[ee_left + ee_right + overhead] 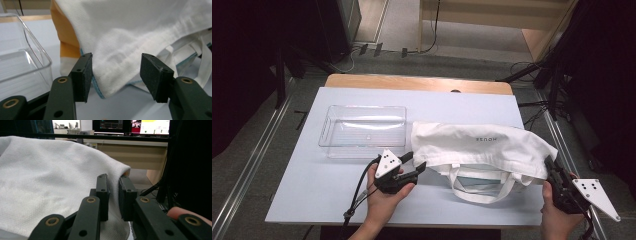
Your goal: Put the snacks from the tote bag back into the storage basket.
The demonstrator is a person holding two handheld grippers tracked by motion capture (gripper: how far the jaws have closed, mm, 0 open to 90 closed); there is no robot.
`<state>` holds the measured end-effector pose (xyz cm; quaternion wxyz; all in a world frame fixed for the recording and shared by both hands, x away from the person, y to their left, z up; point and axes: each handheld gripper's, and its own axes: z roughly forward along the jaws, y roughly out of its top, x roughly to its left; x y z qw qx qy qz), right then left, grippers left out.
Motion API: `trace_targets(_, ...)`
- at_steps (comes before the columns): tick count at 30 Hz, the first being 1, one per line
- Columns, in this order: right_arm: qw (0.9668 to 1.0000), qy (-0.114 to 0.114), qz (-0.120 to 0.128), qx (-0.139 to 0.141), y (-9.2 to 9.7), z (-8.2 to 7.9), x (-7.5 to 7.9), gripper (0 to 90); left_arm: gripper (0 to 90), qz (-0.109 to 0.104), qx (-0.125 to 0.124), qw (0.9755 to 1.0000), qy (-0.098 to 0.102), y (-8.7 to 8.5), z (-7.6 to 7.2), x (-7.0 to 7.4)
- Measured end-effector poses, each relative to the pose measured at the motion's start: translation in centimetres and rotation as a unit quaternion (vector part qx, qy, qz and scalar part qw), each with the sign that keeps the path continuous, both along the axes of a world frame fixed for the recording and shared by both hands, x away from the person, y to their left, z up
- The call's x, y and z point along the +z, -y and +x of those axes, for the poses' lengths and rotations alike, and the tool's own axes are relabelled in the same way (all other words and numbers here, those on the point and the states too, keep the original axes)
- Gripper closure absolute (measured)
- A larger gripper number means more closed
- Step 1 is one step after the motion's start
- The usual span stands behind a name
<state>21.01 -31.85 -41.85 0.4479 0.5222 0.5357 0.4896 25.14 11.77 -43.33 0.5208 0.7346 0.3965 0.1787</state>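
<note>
We read one piece of writing, small grey capitals printed on the white tote bag (482, 145); from our side they run upside down and look like "VENOH", though we cannot be sure of the letters. The bag lies flat on the pale blue tabletop (312, 185), its long axis running left to right across the right half, its open mouth and looped handles (477, 187) turned toward the near edge, its closed bottom toward the far edge. In the left gripper view we see a teal seam along its edge and an orange lining inside. A clear plastic bin (362, 131) sits toward the far left of the tabletop, just beside the bag's left end. A strip of bare wood (417, 82) shows along the far edge, grey carpet with cables lies beyond, and the right gripper view shows lit monitors (135, 126) on a distant desk. The left gripper (116, 75) stands wide apart at the bag's near left corner, the cloth between its pads but not pinched. The right gripper (113, 195) is nearly closed at the bag's right end near the right edge, a fold of white cloth pinched between its pads.
</note>
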Motion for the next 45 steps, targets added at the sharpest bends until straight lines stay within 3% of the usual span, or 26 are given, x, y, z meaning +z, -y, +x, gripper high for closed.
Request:
trace_targets(4,1.0000,-0.002,0.004,-0.002,0.2,0.0,0.0,80.2,38.4,0.015,0.006,0.9998,0.013,0.7,-0.4,-0.2)
trace_targets(8,1.0000,-0.003,0.005,-0.002,0.2,0.1,0.0,80.3,38.3,0.016,0.015,0.9996,0.019,0.5,-0.5,-0.4)
trace_targets(13,1.0000,-0.004,0.008,-0.001,0.3,0.4,0.1,80.7,48.3,0.002,0.007,0.9988,0.048,-0.6,-1.4,-0.7)
trace_targets(16,0.9999,-0.005,0.012,-0.001,0.2,0.4,0.0,80.8,51.6,0.011,-0.008,0.9985,0.052,-0.1,-1.9,-0.7)
trace_targets(18,0.9999,-0.006,0.014,-0.002,0.2,0.5,0.1,80.8,50.8,0.028,-0.013,0.9979,0.057,0.7,-2.1,-0.7)
trace_targets(23,0.9999,-0.006,0.012,0.003,0.4,0.5,0.1,80.6,41.5,0.056,0.018,0.9961,0.066,2.3,-1.4,-1.0)
trace_targets(25,0.9999,-0.007,0.014,0.004,0.4,0.5,0.1,80.4,36.6,0.070,0.021,0.9955,0.060,2.9,-0.9,-1.3)
trace_targets(28,0.9999,-0.006,0.015,0.005,0.5,0.5,0.1,79.7,30.9,0.104,0.034,0.9919,0.065,3.9,-0.5,-1.7)
trace_targets(31,0.9998,-0.005,0.017,0.006,0.7,0.4,0.3,79.2,25.3,0.120,0.068,0.9888,0.057,4.0,-0.2,-2.1)
trace_targets(32,0.9996,-0.005,0.027,0.005,1.1,0.3,0.4,79.3,19.8,0.113,0.082,0.9896,0.032,3.5,0.2,-2.5)
trace_targets(35,0.9995,-0.004,0.031,-0.001,1.3,0.2,0.4,79.5,19.9,0.114,0.081,0.9899,0.024,3.4,0.3,-2.9)
trace_targets(38,0.9994,-0.004,0.033,-0.001,1.5,0.2,0.4,79.1,27.5,0.103,0.074,0.9907,0.050,3.5,-0.2,-2.3)
trace_targets(40,0.9995,-0.007,0.032,0.000,1.4,0.1,0.5,76.3,27.3,0.102,0.079,0.9898,0.061,3.6,-0.3,-1.7)
trace_targets(41,0.9994,-0.010,0.034,0.003,1.3,0.0,0.6,71.0,27.1,0.100,0.079,0.9899,0.062,3.6,-0.2,-1.4)
trace_targets(42,0.9991,-0.015,0.038,0.010,1.3,-0.3,0.9,60.1,26.4,0.094,0.081,0.9903,0.062,3.6,-0.1,-1.1)
trace_targets(45,0.9985,-0.020,0.050,0.010,1.2,-0.8,1.2,53.9,26.0,0.085,0.081,0.9909,0.066,3.4,0.1,-0.6)
